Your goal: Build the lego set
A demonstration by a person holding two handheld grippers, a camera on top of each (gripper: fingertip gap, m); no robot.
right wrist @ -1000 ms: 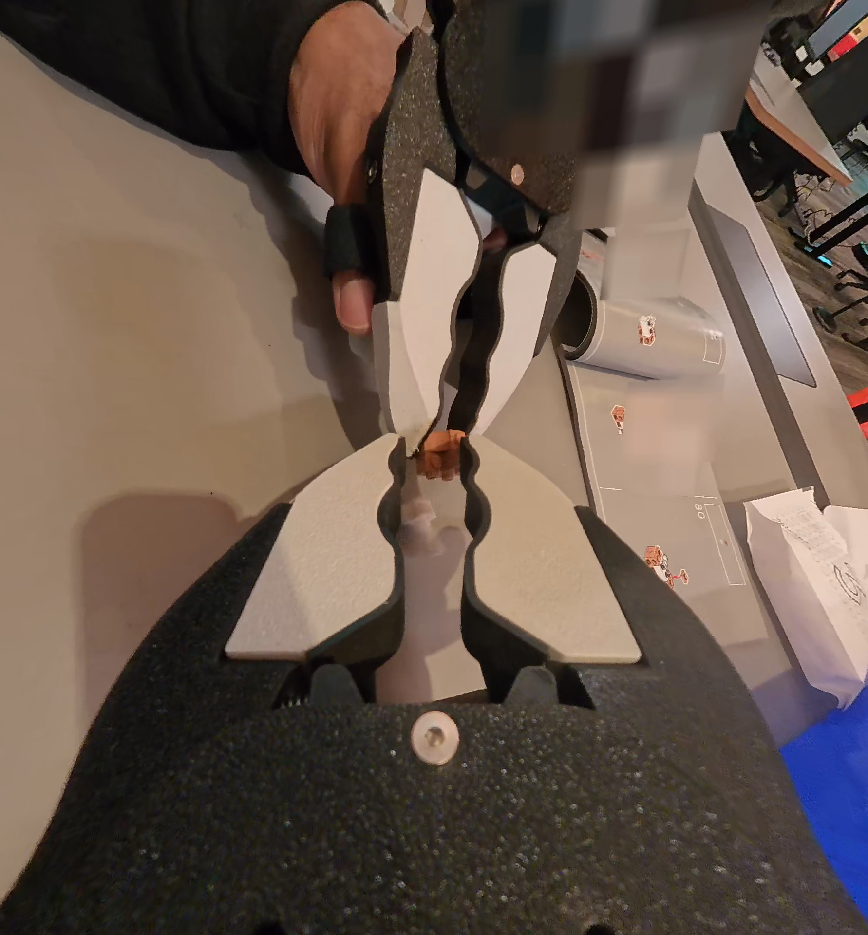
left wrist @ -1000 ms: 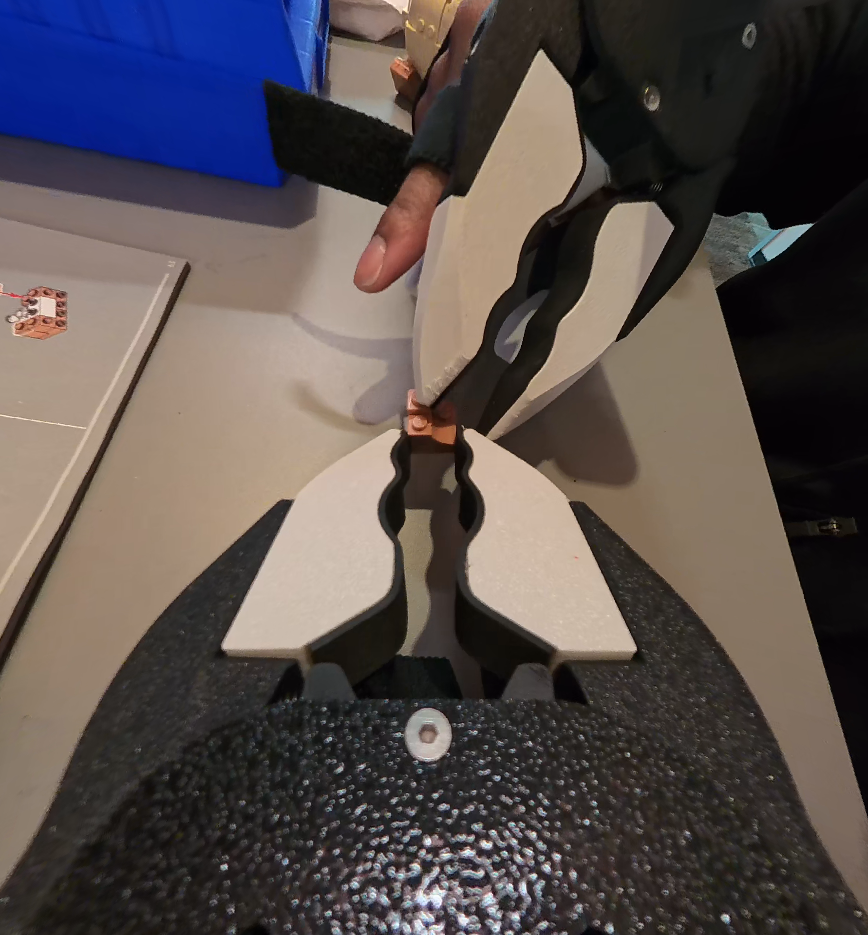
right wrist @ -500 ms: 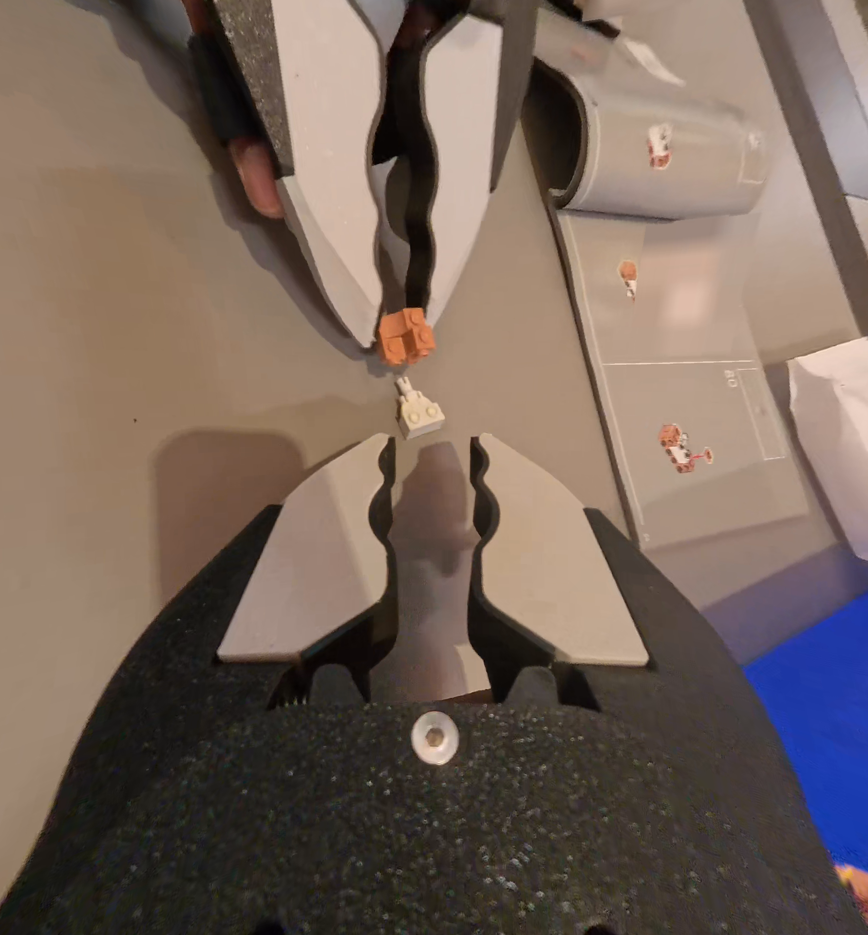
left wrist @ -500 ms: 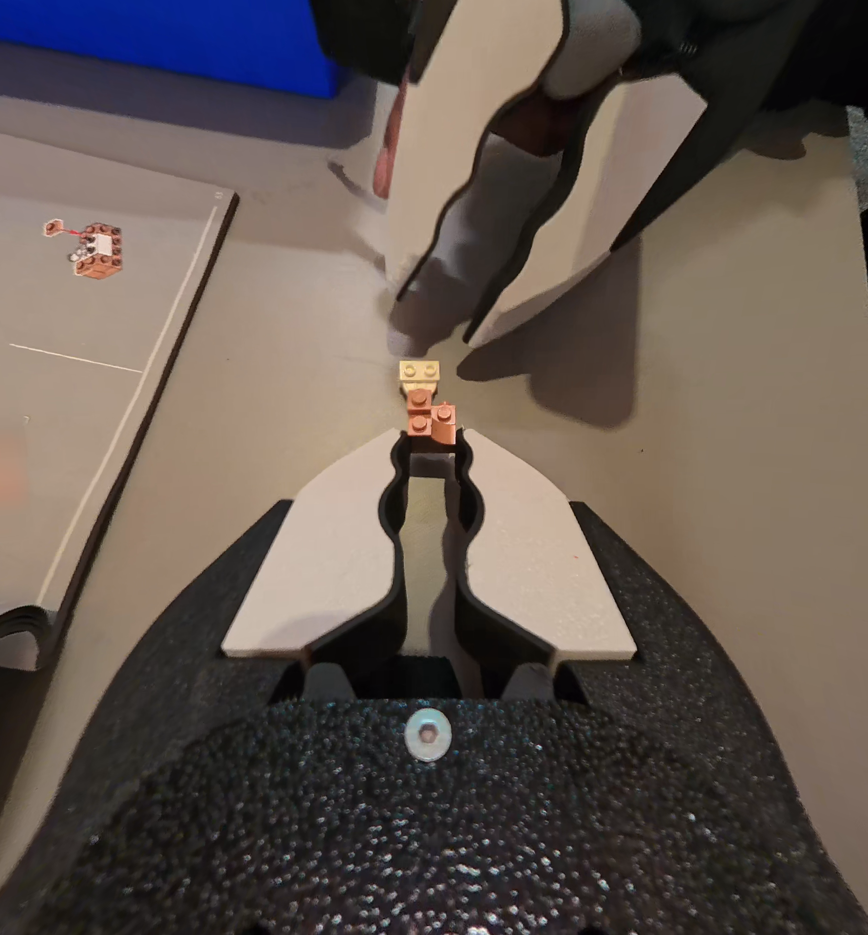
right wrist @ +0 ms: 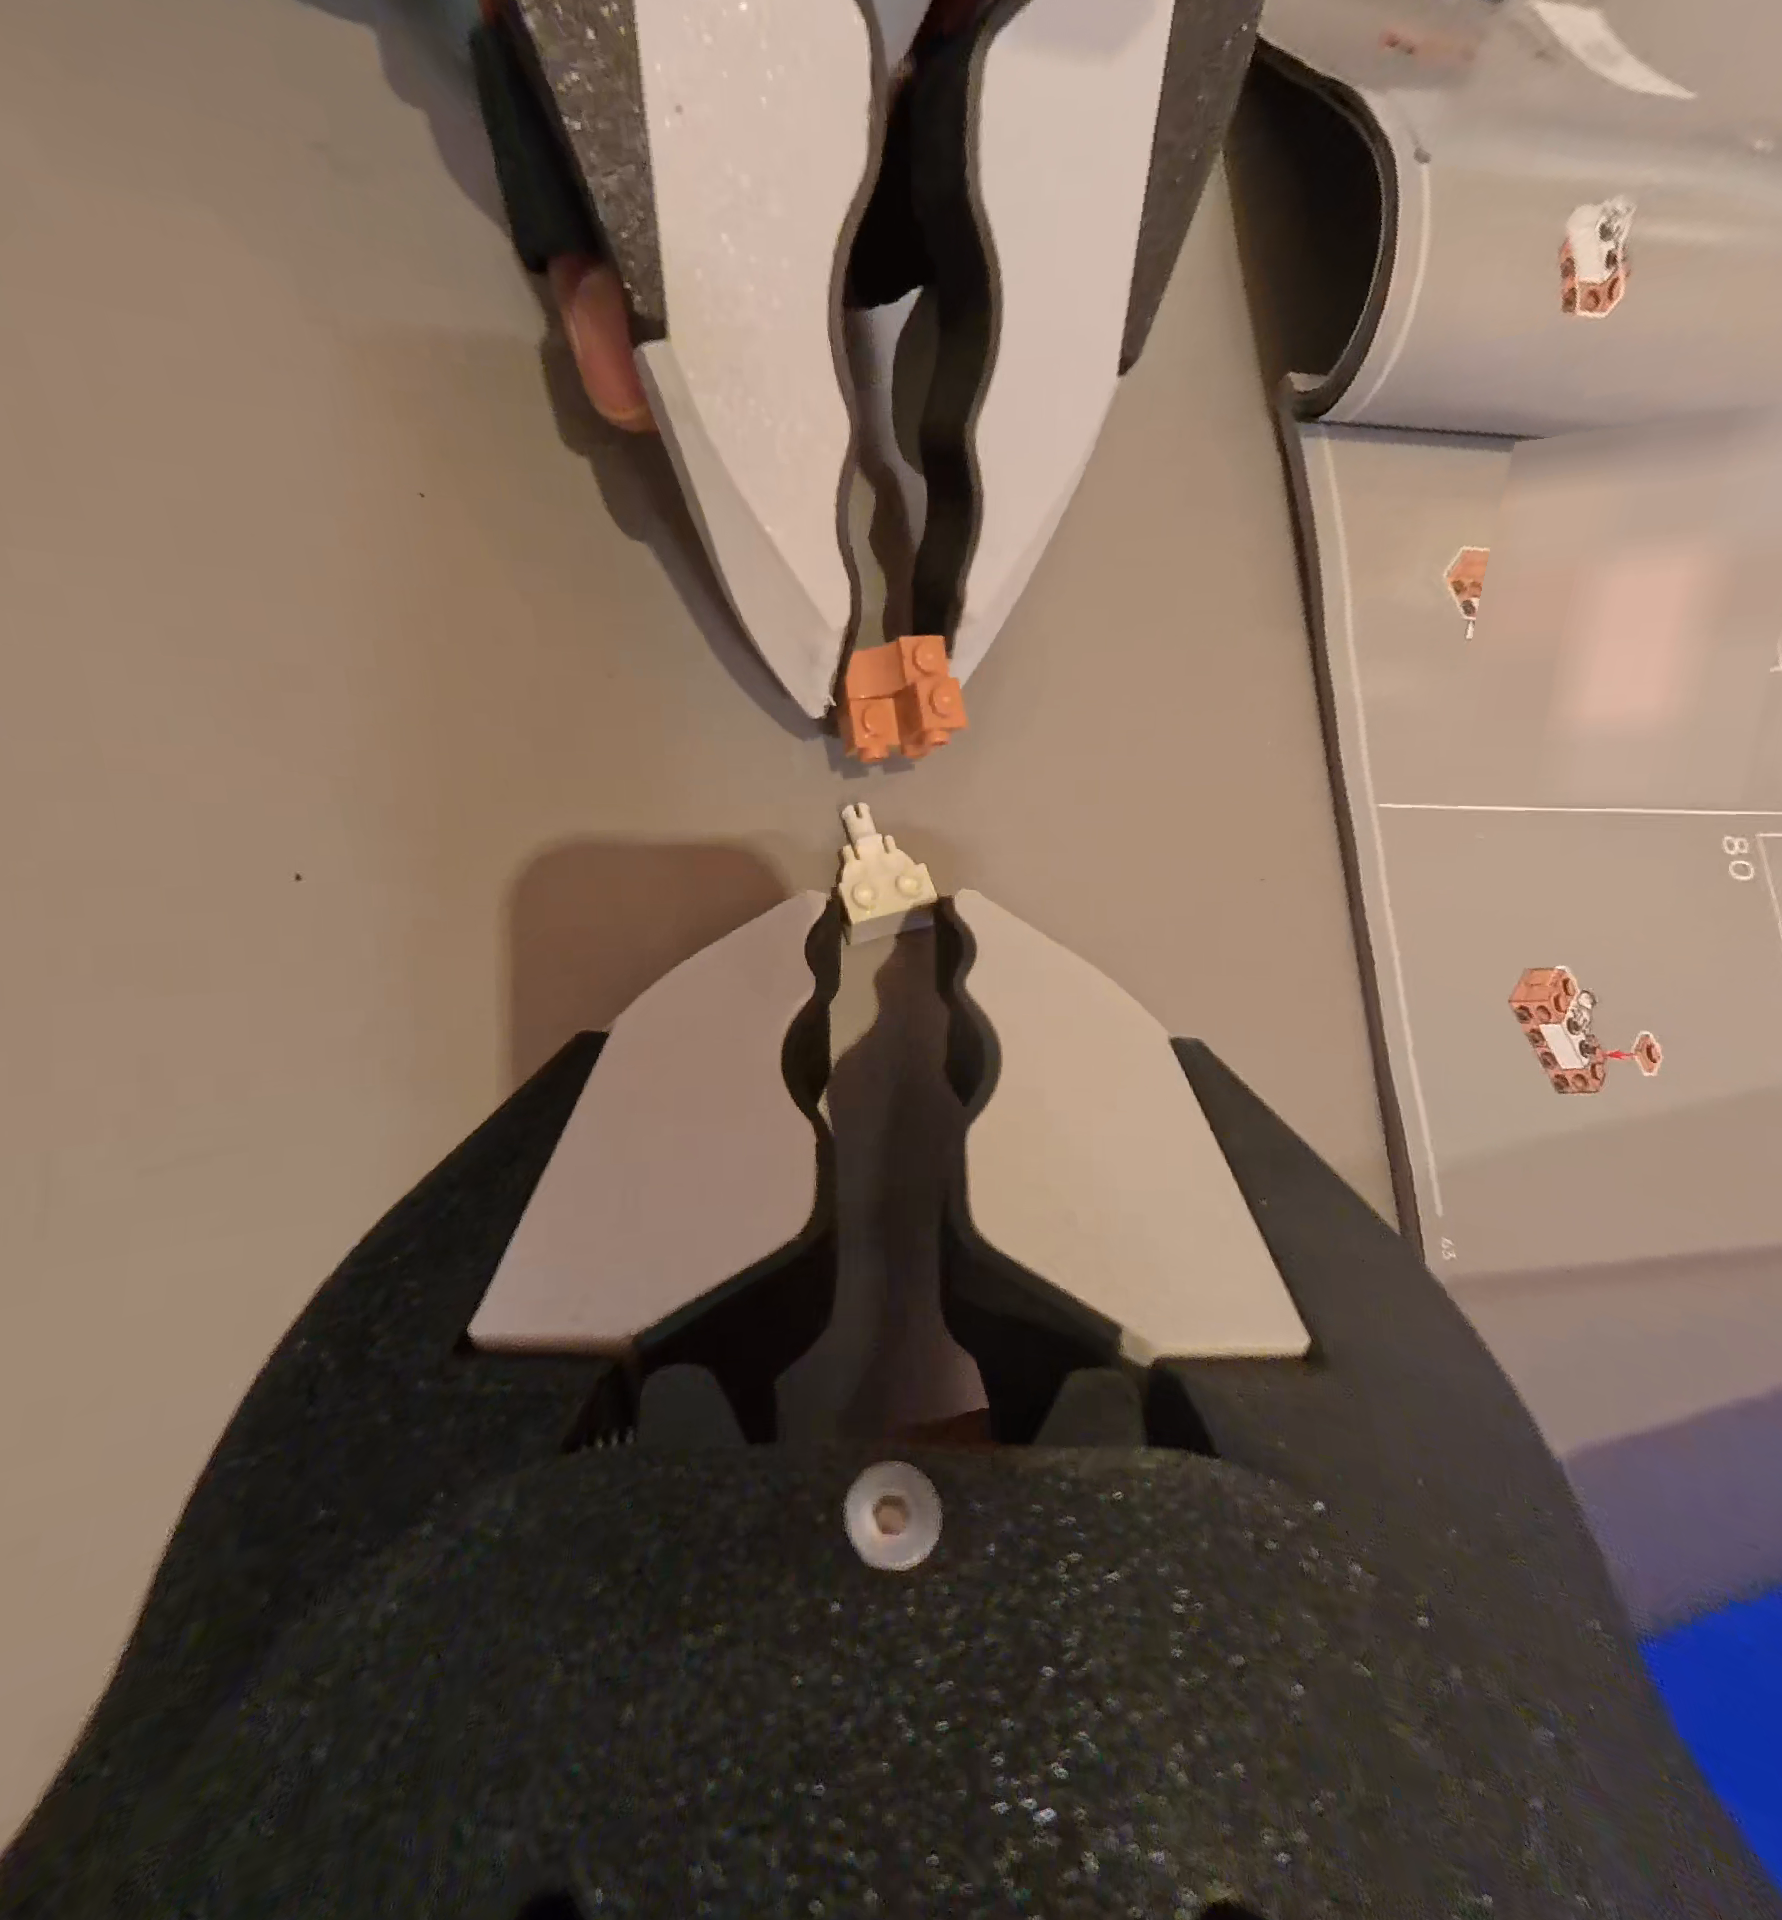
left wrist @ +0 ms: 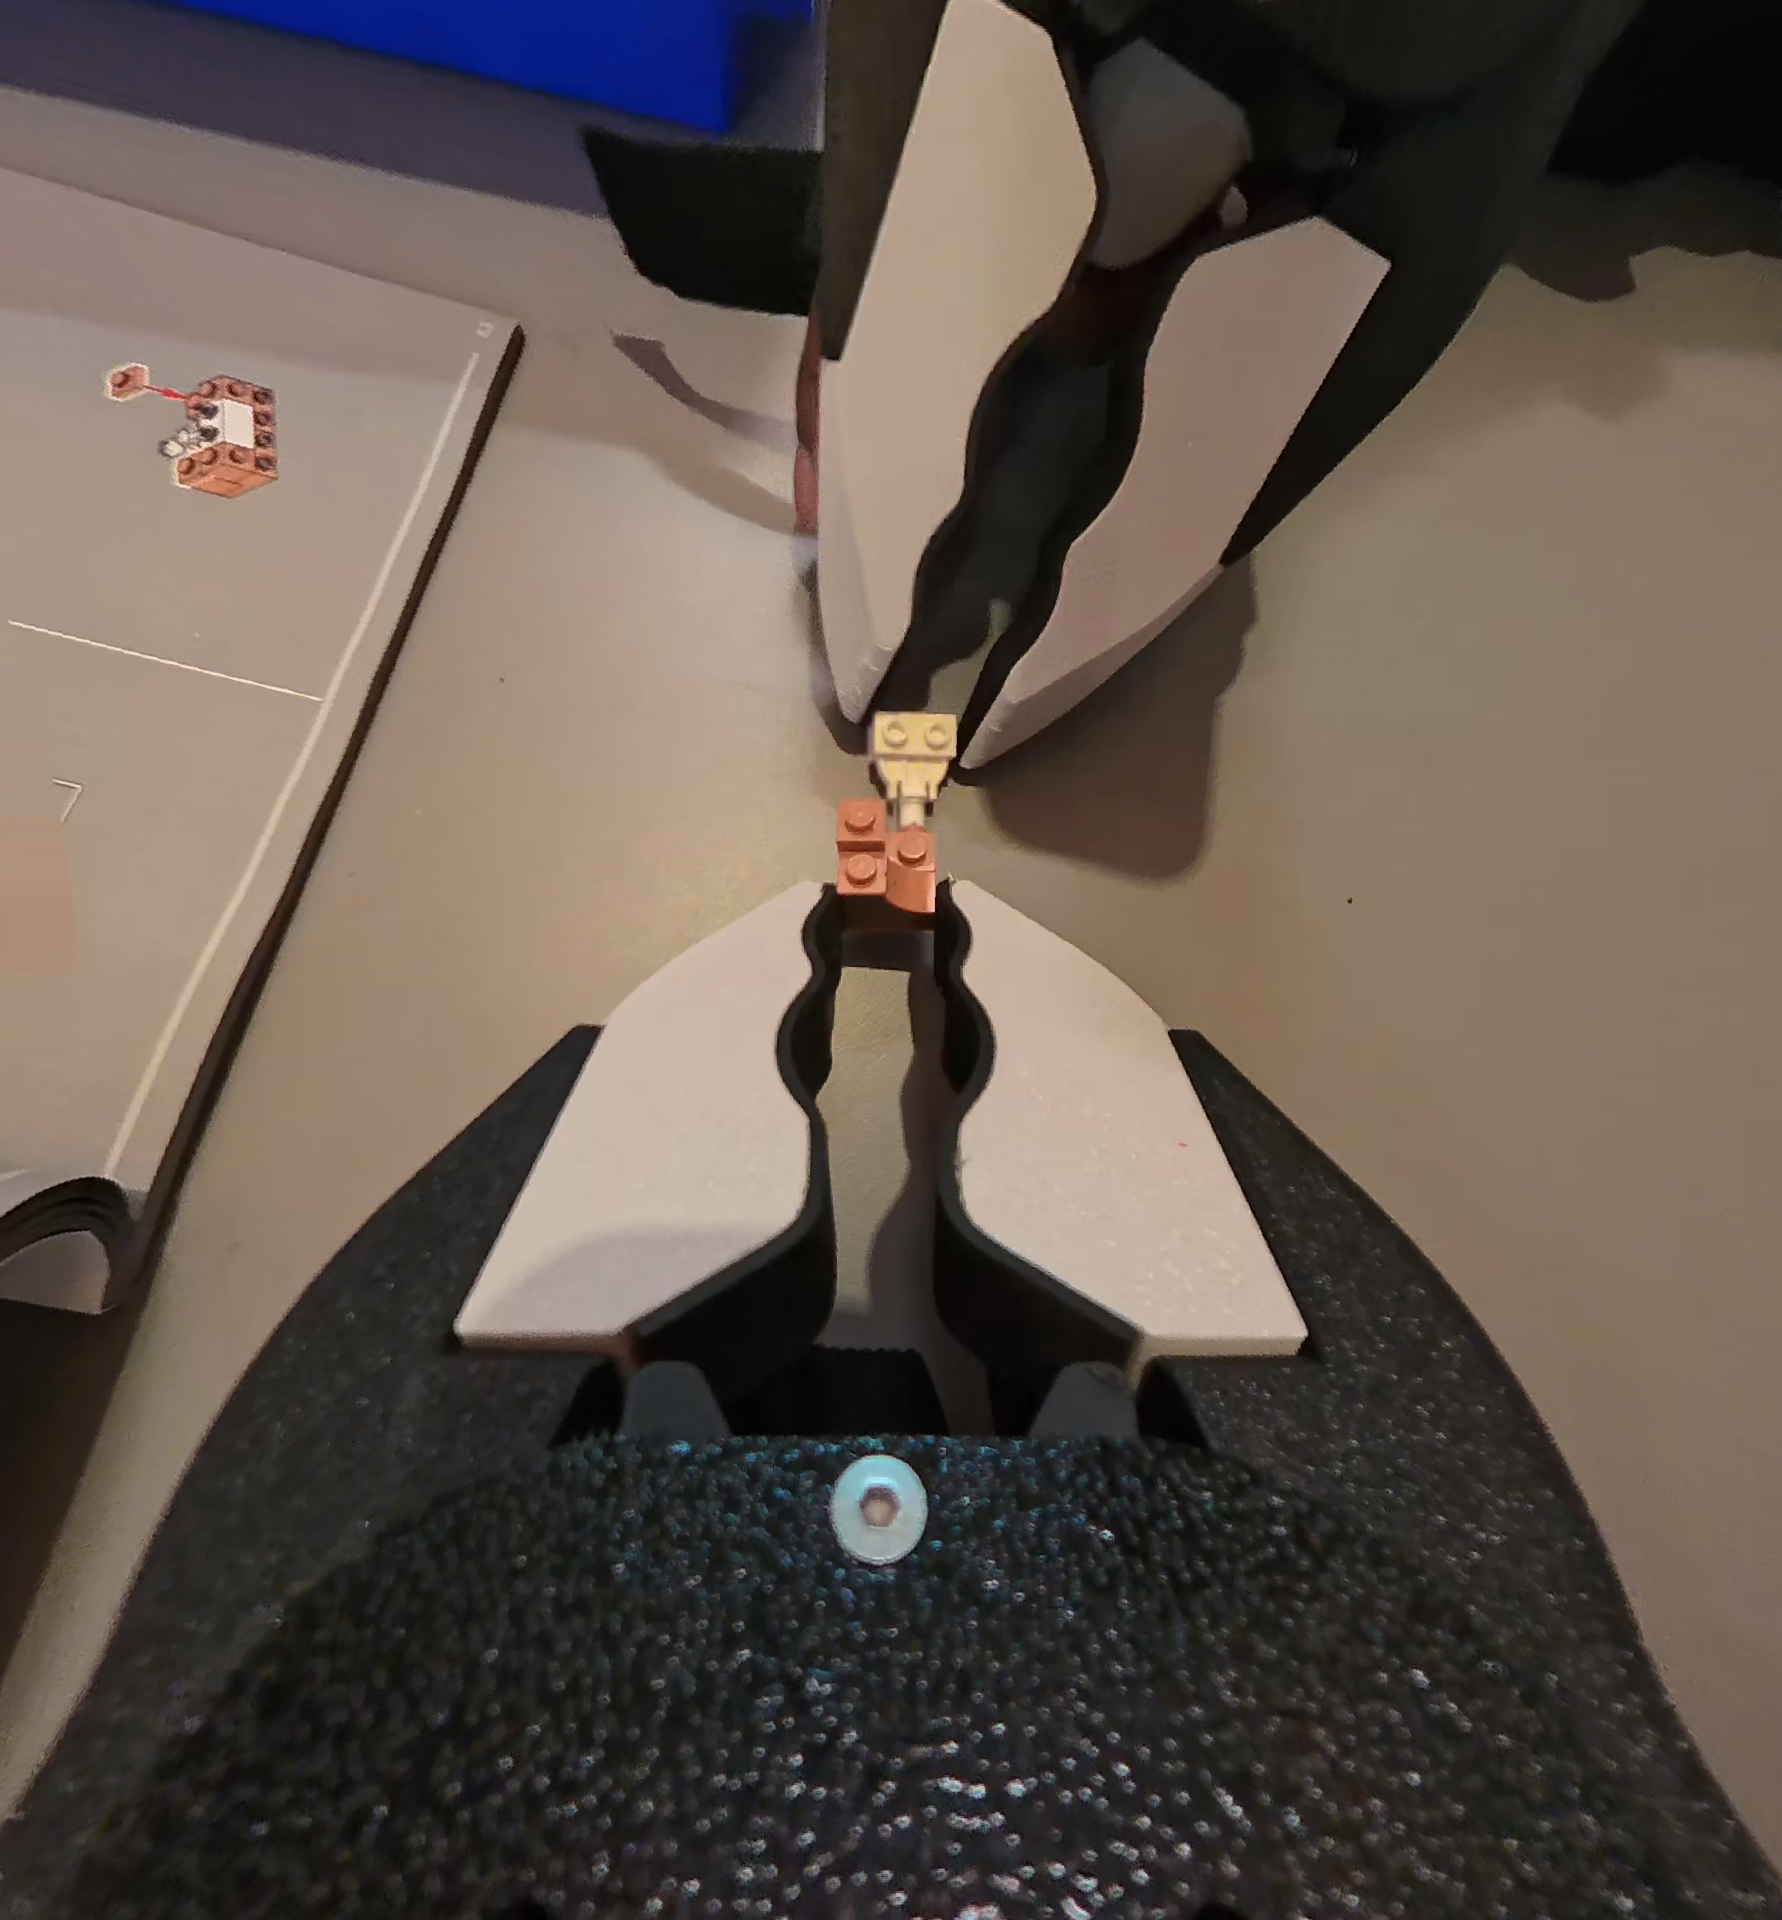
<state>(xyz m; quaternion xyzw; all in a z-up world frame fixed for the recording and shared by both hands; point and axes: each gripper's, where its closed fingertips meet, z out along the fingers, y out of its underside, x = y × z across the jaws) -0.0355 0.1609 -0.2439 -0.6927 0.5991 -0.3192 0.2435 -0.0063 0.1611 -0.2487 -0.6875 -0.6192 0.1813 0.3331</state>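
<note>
Left wrist view: the left gripper (left wrist: 889, 894) sits at centre frame, its jaws clamped on a small orange-brown brick cluster (left wrist: 885, 858) that sticks out past the tips toward the top of the frame. Directly above it the right gripper (left wrist: 916, 740) points down from the upper right, its tips closed on a cream two-stud piece (left wrist: 914, 740). That piece has a thin peg (left wrist: 914, 802) pointing down the frame at the orange cluster; the peg tip looks just short of it or barely touching, cannot tell which here. Both parts lie on one vertical line in the frame, long axes end to end. An open instruction booklet (left wrist: 191, 665) lies at the left and a blue bin (left wrist: 513, 42) at the top edge, both on the grey table (left wrist: 1438, 935). Right wrist view: the right gripper (right wrist: 889, 902) at centre frame pinches the cream piece (right wrist: 881, 891), peg (right wrist: 862, 827) aimed up the frame. The left gripper (right wrist: 897, 686) comes down from the top holding the orange cluster (right wrist: 903, 702). Here a clear strip of table shows between peg tip and cluster: near, not touching. The cluster sits slightly right of the peg's line. The booklet (right wrist: 1593, 831) fills the right side.
</note>
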